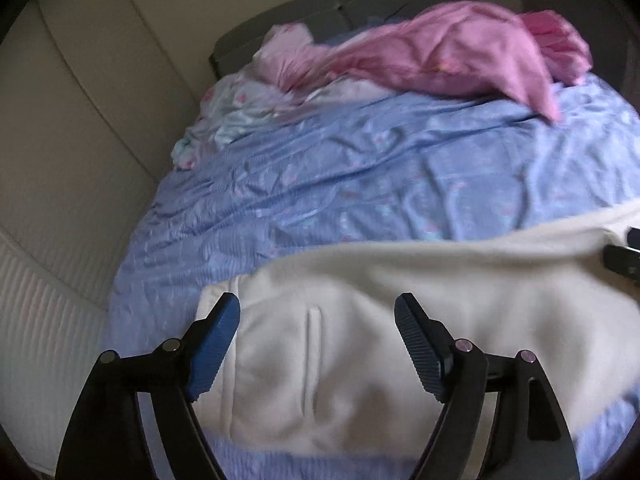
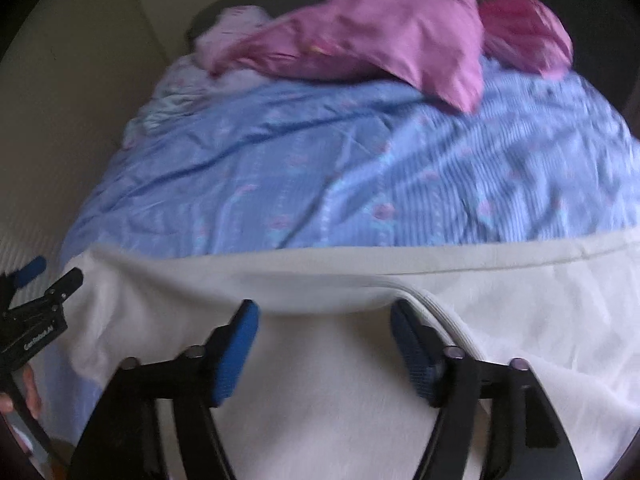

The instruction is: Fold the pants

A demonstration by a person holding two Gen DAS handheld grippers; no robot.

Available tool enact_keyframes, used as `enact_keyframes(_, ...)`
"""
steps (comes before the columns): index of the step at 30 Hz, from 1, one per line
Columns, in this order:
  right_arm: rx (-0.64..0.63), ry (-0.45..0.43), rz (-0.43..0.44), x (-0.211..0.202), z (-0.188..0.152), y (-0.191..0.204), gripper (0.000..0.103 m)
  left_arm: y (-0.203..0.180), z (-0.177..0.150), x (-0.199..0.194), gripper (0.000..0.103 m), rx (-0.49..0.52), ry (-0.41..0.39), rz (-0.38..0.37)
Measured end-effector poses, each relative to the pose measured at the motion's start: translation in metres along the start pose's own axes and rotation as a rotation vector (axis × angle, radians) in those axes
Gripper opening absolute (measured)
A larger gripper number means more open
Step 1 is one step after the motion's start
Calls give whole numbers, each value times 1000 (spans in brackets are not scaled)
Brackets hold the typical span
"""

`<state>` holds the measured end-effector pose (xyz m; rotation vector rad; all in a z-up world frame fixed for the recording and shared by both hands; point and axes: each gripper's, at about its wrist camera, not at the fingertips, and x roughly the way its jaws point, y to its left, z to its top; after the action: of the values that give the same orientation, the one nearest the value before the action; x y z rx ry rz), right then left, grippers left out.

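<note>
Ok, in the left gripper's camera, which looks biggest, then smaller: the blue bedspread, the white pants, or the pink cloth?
1. Blue bedspread: largest.
2. White pants: next, though they lie nearest the camera, which enlarges them.
3. Pink cloth: smallest, but farthest away.

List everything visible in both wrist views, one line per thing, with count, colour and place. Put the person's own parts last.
pants: one, cream-white, spread across the near edge of the bed, below both grippers.
bedspread: one, blue with small pink and teal print, wrinkled, covering the bed.
pink garments: a heap, count unclear, pink and magenta, at the far end of the bed.
pale printed cloth: one bundle, light blue and pink, far left of the bed.
dark pillows: grey, count unclear, behind the pink heap.
wall: beige, left of the bed.
left gripper: one, black with blue pads, open above the pants.
right gripper: one, same colours, open above the pants.
</note>
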<state>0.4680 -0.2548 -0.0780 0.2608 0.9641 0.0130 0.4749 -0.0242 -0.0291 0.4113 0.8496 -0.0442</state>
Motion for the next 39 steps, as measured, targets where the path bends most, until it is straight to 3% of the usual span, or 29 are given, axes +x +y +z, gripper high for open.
enact_keyframes(5,-183,5,52,-66,-24,20,71,-20,-27,-65,80,32,-43,-138)
enact_keyframes(9,-294,-18,64,-127,-54,10,71,-44,-56,-119,83,49,-99,-250)
enact_keyframes(13,-306,-49,64,-186,-91,-22,71,-76,-76,-158,84,53,-110,-380)
enact_keyframes(18,-250,-68,19,-234,-135,-72,71,-134,-97,-198,84,134,-145,-453)
enact_keyframes(26,-237,-36,-51,-254,-189,-122,71,-215,-112,-229,84,187,-121,-575)
enact_keyframes(32,-225,62,-125,-237,-227,-169,71,-271,-125,-220,84,268,-87,-522)
enact_keyframes(39,-122,180,-149,-202,-260,-222,71,-302,-134,-180,84,249,51,-516)
